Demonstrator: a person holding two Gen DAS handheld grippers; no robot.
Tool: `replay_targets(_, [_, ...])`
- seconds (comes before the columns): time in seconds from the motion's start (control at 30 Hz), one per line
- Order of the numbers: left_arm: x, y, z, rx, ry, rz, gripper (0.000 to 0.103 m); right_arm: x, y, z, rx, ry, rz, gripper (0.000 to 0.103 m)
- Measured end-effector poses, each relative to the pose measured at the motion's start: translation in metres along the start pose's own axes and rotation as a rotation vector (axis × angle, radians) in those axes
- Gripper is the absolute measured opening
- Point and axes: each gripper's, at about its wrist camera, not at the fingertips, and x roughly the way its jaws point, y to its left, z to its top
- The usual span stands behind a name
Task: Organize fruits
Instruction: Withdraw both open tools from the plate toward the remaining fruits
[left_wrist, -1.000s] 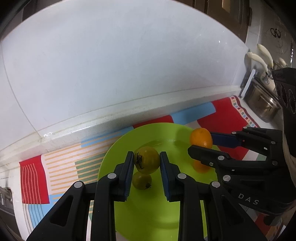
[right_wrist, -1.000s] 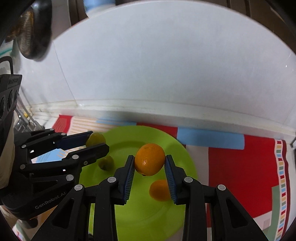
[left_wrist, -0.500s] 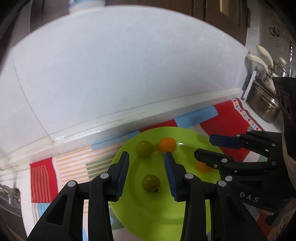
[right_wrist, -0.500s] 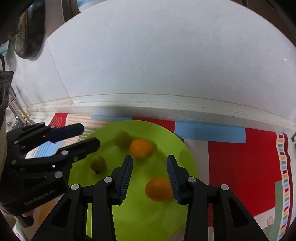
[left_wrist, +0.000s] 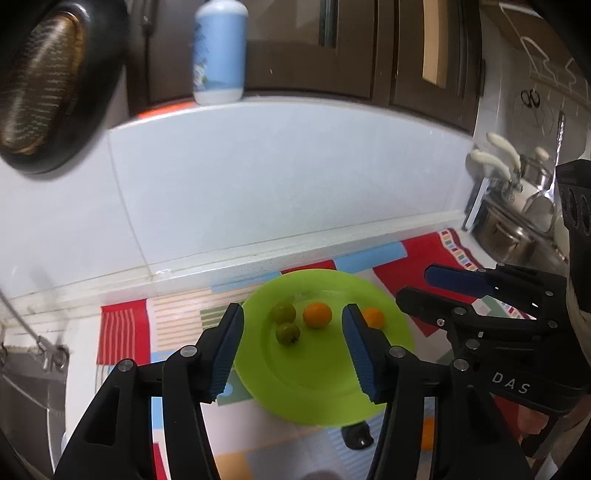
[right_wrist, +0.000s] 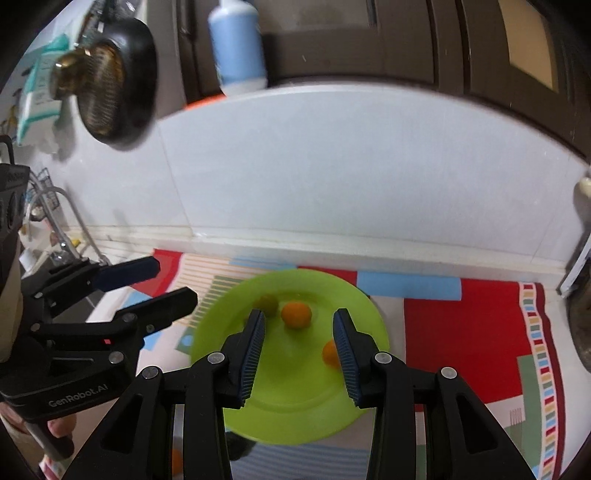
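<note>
A lime-green plate (left_wrist: 314, 391) (right_wrist: 295, 387) lies on a colourful mat. On it rest two small green fruits (left_wrist: 283, 313) (left_wrist: 287, 333) and two oranges (left_wrist: 317, 315) (left_wrist: 373, 318). In the right wrist view one orange (right_wrist: 296, 314) shows between my fingers, the other orange (right_wrist: 328, 353) is partly hidden behind a finger, and one green fruit (right_wrist: 266, 303) peeks out. My left gripper (left_wrist: 293, 332) (right_wrist: 176, 278) hangs above and short of the plate, its jaws opening with nothing held. My right gripper (right_wrist: 299, 332) (left_wrist: 413, 282) is beside it, open and empty.
The striped mat (left_wrist: 417, 254) covers the counter below a white tiled wall. A blue bottle (left_wrist: 219, 51) stands on the ledge above, and a black pan (left_wrist: 44, 81) hangs at left. Steel pots (left_wrist: 509, 236) sit at right. A dark object (left_wrist: 356, 434) lies below the plate.
The left gripper let go of a green fruit and the right let go of an orange; both now lie on the plate. Both grippers opened and drew back and up.
</note>
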Motion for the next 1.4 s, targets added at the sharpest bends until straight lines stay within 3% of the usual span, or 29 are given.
replay_targets(0.07, [-0.012, -0.001, -0.002, -0.004, -0.012, 0.007, 0.058, -0.013, 0.005, 0.000, -0.004, -0.019, 0.004, 0.040])
replay_targets(0.13, [-0.027, -0.002, -0.006, -0.006, -0.026, 0.012, 0.059, -0.026, 0.011, -0.002, -0.004, -0.038, 0.008, 0.047])
replay_targets(0.3, [-0.057, -0.006, -0.015, -0.014, -0.058, 0.037, 0.064, -0.053, 0.023, -0.011, -0.011, -0.071, 0.019, 0.047])
replay_targets(0.43, [-0.082, -0.010, -0.029, -0.023, -0.076, 0.070, 0.067, -0.073, 0.032, -0.021, -0.014, -0.096, 0.030, 0.055])
replay_targets(0.63, [-0.112, -0.009, -0.053, -0.028, -0.086, 0.125, 0.070, -0.094, 0.048, -0.038, -0.028, -0.108, 0.036, 0.055])
replay_targets(0.9, [-0.138, -0.003, -0.081, -0.022, -0.112, 0.149, 0.072, -0.117, 0.070, -0.059, -0.048, -0.132, -0.025, 0.056])
replay_targets(1.4, [-0.134, 0.017, -0.122, 0.072, -0.054, 0.078, 0.072, -0.121, 0.098, -0.109, 0.045, -0.070, -0.194, 0.056])
